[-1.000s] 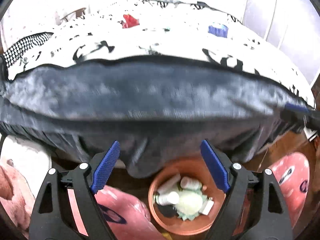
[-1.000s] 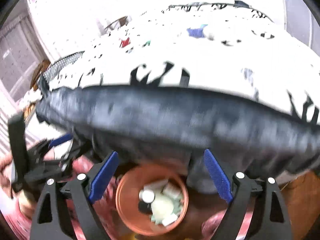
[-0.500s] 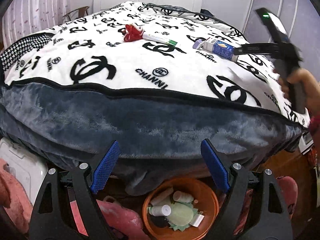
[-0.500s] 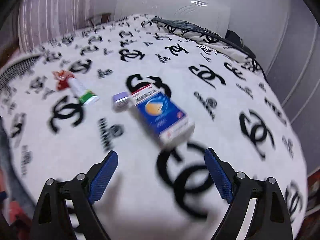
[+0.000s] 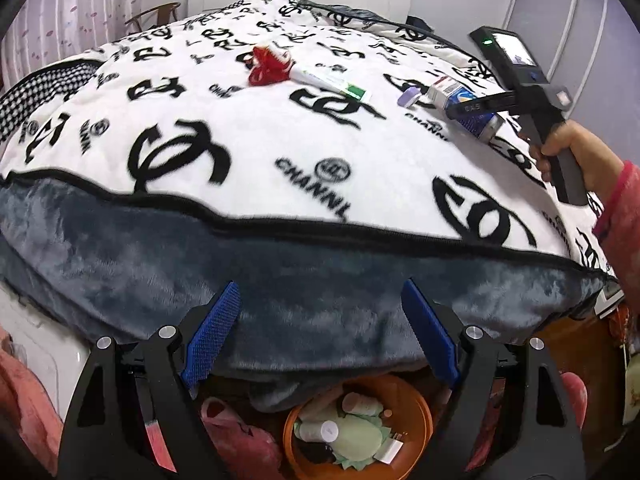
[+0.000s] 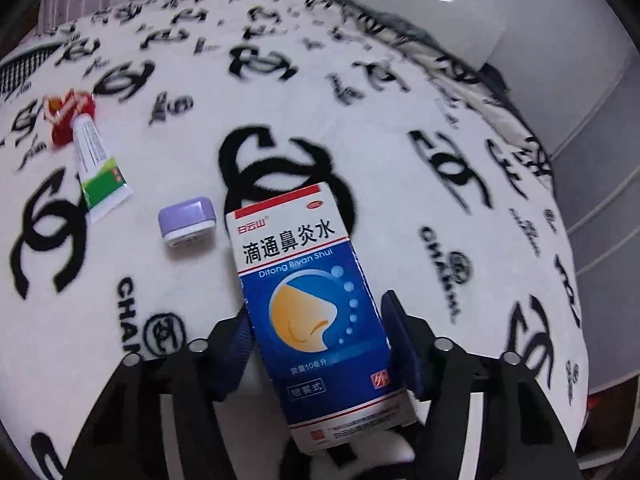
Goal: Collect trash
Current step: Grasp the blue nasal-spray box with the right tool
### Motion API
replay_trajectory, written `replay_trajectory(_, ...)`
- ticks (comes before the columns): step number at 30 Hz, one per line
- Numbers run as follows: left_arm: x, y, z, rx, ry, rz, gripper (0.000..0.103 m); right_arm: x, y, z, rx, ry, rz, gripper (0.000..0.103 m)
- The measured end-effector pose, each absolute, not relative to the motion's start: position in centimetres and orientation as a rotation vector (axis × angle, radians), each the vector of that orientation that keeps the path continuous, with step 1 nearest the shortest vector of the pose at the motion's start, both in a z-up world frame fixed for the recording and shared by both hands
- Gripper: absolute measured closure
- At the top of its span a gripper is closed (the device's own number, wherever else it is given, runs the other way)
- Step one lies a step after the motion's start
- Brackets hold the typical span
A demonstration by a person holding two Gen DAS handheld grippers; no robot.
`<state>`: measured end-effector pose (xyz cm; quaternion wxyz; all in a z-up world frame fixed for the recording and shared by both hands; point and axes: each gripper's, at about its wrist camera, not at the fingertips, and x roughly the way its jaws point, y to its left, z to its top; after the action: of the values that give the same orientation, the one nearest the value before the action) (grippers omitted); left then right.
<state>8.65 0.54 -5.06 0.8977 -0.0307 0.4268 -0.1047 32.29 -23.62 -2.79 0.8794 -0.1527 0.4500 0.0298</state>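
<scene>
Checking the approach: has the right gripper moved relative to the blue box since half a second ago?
Yes. The right gripper has moved forward onto the blue box, which lies beside the purple cap; its jaws now flank the box.

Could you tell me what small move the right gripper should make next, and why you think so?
Probably squeeze shut. The right gripper has its blue pads either side of the blue and white medicine box, which lies on the bed blanket; whether they already press it is unclear. Once gripped, it can go to the orange bin below the left gripper.
</scene>
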Motion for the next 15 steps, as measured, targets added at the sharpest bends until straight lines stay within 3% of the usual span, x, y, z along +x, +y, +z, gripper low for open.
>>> replay_trajectory(7, 13.6, -3.0, -2.1, 0.05, 0.79, -0.331, 0.022, 23.5, -28.8, 2.9, -0.014, 0.776, 0.168, 0.046)
replay_trajectory(15, 24.4, -9.2, -1.0, 0.148, 0.749, -0.391, 0.022, 11.6, -32.2, 4.8, 0.067, 0.682, 0.273, 0.045)
